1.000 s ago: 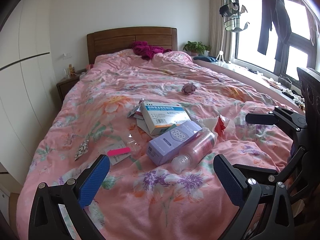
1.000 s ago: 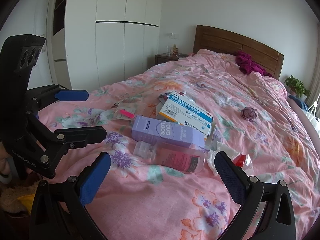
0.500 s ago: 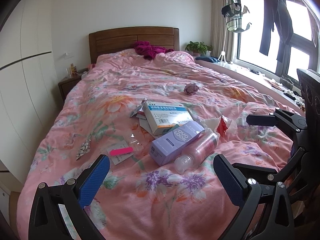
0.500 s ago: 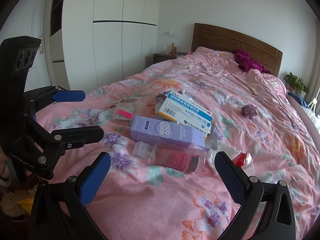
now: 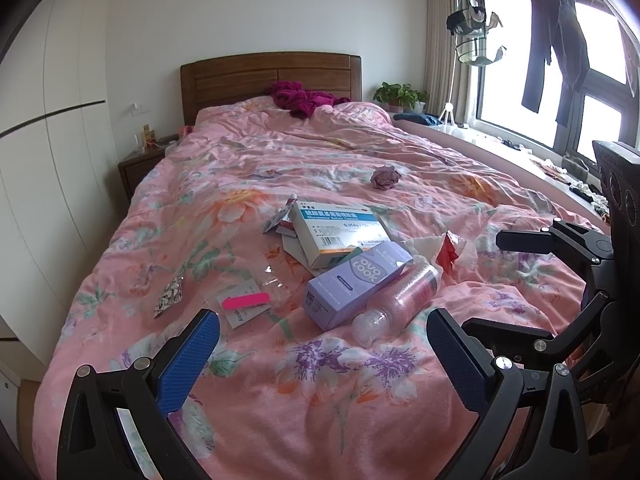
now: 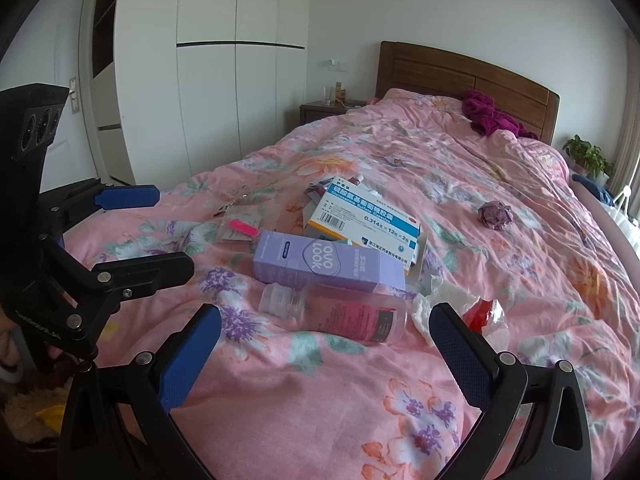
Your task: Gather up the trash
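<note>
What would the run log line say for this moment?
stage: approach | left gripper: open, empty | right gripper: open, empty | nearest: pink bottle, purple box | on: bed

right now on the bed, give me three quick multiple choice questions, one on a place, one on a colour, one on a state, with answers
1. Where is the crumpled purple paper ball?
A. apart, toward the headboard
B. on the lilac box
C. in a gripper

2. What colour is the nail file?
A. green
B. pink
C. white

3. How is the clear bottle lying?
A. upright
B. held
C. on its side

Answers: 1 A, it sits alone beyond the pile. 2 B, bright pink on its card. 3 C, it rests flat beside the lilac box, both grippers open and empty.
</note>
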The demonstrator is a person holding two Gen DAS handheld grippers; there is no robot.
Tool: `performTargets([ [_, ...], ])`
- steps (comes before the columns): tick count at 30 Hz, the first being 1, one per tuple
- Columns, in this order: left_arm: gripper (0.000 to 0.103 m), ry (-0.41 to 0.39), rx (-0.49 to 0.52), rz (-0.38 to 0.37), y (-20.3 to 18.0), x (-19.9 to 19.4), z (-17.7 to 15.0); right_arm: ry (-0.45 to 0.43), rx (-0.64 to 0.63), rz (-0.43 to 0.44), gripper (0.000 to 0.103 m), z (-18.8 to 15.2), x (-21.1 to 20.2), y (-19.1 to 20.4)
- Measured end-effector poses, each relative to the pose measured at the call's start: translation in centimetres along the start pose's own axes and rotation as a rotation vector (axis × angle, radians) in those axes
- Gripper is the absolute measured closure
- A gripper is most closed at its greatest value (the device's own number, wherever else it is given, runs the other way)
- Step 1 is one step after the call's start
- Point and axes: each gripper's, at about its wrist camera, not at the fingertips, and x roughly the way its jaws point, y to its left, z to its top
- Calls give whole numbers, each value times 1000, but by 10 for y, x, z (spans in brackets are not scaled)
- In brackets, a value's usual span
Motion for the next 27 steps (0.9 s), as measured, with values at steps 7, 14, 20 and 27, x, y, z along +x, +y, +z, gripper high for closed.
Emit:
performTargets([
  [7,0,23,-9,10,7,2,0,18,14,6,0,0,3,-2],
  [14,0,74,-28,35,15,6,5,44,95,18,0,12,6,-15],
  [20,0,100,-39,56,24,8,3,208,280,56,0,26,38,-38],
  [27,0,81,-56,39,30,18,-5,477,520,115,0,15,101,-56],
])
